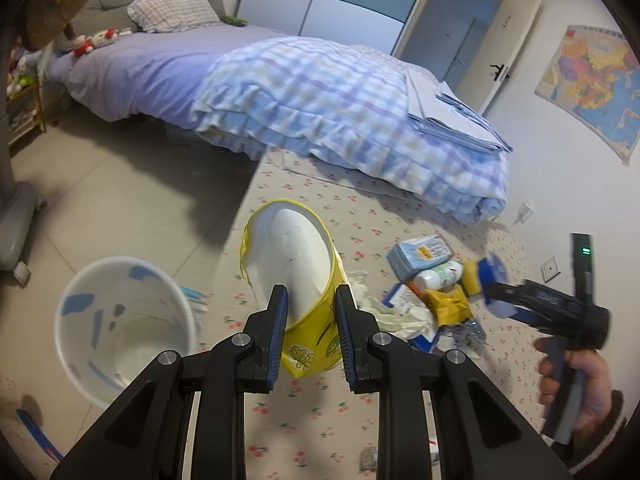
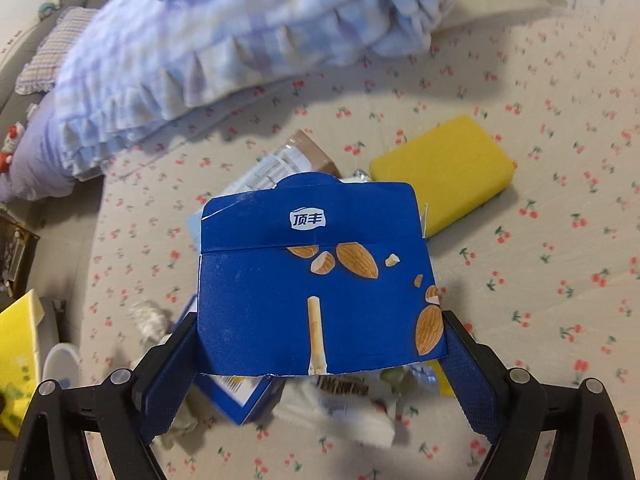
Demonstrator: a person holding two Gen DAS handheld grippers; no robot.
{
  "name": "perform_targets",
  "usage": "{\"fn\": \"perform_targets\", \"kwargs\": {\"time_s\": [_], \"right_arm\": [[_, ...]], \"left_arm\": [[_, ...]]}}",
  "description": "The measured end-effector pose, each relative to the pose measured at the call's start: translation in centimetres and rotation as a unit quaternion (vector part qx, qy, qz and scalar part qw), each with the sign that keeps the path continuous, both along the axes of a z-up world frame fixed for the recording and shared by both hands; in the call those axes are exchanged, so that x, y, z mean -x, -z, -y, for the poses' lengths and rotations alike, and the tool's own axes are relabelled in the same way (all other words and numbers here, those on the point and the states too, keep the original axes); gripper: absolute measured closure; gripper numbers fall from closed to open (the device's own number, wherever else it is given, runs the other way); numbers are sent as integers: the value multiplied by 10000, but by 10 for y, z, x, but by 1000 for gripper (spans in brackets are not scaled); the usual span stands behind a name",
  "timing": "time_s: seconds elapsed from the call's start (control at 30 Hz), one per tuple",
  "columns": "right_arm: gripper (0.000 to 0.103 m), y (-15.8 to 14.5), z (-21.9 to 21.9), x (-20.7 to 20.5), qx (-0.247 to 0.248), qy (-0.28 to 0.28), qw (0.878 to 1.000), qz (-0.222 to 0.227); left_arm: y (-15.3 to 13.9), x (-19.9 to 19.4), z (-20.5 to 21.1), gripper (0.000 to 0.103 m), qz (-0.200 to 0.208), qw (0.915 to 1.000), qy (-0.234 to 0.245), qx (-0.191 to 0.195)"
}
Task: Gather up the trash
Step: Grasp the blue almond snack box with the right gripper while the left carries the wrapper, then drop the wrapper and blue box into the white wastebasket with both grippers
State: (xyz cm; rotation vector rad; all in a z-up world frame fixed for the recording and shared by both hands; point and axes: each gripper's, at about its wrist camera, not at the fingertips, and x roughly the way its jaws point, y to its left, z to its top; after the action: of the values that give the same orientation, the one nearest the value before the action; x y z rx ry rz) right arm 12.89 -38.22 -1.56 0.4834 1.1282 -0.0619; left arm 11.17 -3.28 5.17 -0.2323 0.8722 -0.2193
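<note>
left claw [image 1: 311, 332] clamps crumpled yellow paper tube [image 1: 298, 280] | right claw [image 2: 320, 364] grips flat blue card box [image 2: 312, 280] | bin [image 1: 120, 320] round white plastic

Black tongs [image 1: 311, 332], blue pads [image 1: 281, 320], silver screws, brown sleeve [image 1: 600, 432]

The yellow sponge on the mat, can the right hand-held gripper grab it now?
Probably not yet: the right hand-held gripper already has a blue snack box between its fingers, though the yellow sponge lies uncovered just beyond.

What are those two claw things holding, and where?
Left gripper pinches the yellow cup's wall at its rim. Right gripper holds the blue snack box by its side edges.
</note>
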Motion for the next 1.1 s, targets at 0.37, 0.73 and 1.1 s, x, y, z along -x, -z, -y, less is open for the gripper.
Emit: {"fn": "perform_targets", "kwargs": {"time_s": [0.37, 0.73, 1.1], "right_arm": [[10, -38, -38, 29, -21, -485, 9981, 367], [10, -40, -130, 19, -13, -1409, 9889, 478], [10, -21, -203, 2, -228, -1927, 9802, 388]], "left_arm": [[3, 10, -63, 77, -36, 9986, -458, -244], [17, 12, -142, 77, -46, 9934, -953, -642], [39, -3, -179, 74, 27, 9943, -1001, -370]]}}
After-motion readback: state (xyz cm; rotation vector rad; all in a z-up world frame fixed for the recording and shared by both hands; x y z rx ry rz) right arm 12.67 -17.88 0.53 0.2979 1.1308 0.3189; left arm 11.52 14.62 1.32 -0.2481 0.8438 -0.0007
